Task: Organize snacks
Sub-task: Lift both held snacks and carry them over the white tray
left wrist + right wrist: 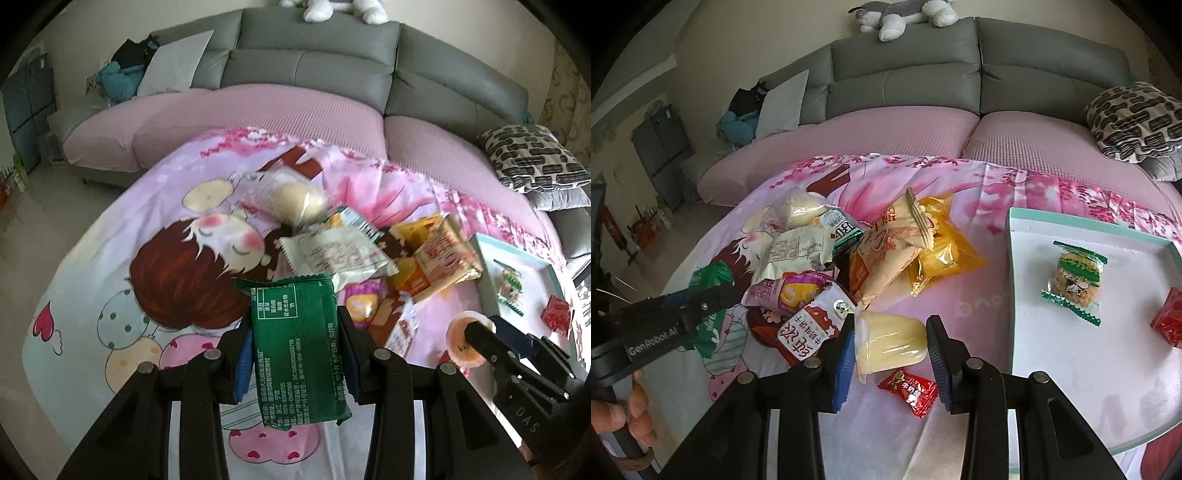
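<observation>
Setting: home living room. Grey sectional sofa point(905, 85) with pink seat covers at 12 o'clock; plush toy point(905, 16) on its backrest; patterned cushion point(1134, 122) at 2 o'clock; cartoon-print cloth point(110, 266) over desk.

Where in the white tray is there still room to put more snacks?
The white tray is mostly bare: its whole near half and left side, beside the green-wrapped cookie and red packet. The snack pile to the tray's left is crowded.

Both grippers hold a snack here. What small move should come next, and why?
Probably carry the jelly cup in the right gripper over to the tray beside it: two snacks already lie there. The left gripper, with its green packet, could follow.
</observation>
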Demonstrator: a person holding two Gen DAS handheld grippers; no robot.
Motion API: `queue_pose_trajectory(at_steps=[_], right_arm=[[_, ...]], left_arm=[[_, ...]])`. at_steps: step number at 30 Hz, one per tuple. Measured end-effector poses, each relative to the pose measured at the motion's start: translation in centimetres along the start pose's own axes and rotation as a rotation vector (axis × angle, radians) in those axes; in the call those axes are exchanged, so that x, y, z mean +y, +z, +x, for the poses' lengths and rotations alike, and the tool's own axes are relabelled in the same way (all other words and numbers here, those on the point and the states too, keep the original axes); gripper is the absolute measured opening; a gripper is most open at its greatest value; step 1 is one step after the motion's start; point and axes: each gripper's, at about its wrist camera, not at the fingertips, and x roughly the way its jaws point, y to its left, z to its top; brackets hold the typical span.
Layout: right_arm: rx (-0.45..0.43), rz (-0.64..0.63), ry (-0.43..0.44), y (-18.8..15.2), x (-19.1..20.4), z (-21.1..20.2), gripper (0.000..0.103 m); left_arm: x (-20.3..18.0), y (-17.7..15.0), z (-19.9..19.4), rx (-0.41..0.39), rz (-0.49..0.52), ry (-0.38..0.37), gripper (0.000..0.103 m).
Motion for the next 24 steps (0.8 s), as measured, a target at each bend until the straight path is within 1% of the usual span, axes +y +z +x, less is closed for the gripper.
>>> queue_pose_trajectory(at_steps=[4, 7, 12, 15, 19, 24], right_arm=[[-0.029, 0.02, -0.003, 0.3, -0.6, -1.0, 0.039], [-0.065, 0.045, -0.022, 0.6, -1.7, -2.2, 0.039], [-0.117, 0.106, -0.096, 0.7, -4.9, -4.6, 0.039], [-0.13, 0.155, -0.152, 0.6, -7.1, -5.7, 0.039], [-0.159, 0.247, -0.239, 0.1, -10.9, -7.8, 0.039], [-0.176, 0.374, -0.317, -1.3, -15.3, -10.1, 0.039]], left_arm=[[-1.6, 0.5, -0.8, -0.044, 0.022, -0.015, 0.042], [-3.1, 0.7, -1.4, -0.072, 0.046, -0.054, 0.042], [-7.0, 0.8, -1.8, -0.09, 0.112, -0.093, 0.042], [-9.8, 0.9, -2.4, -0.111, 0.162, -0.143, 0.042], [-14.1, 0.5, -3.1, -0.14, 0.247, -0.203, 0.042], [-18.6, -0.2, -3.4, -0.144, 0.343, -0.259, 0.042]])
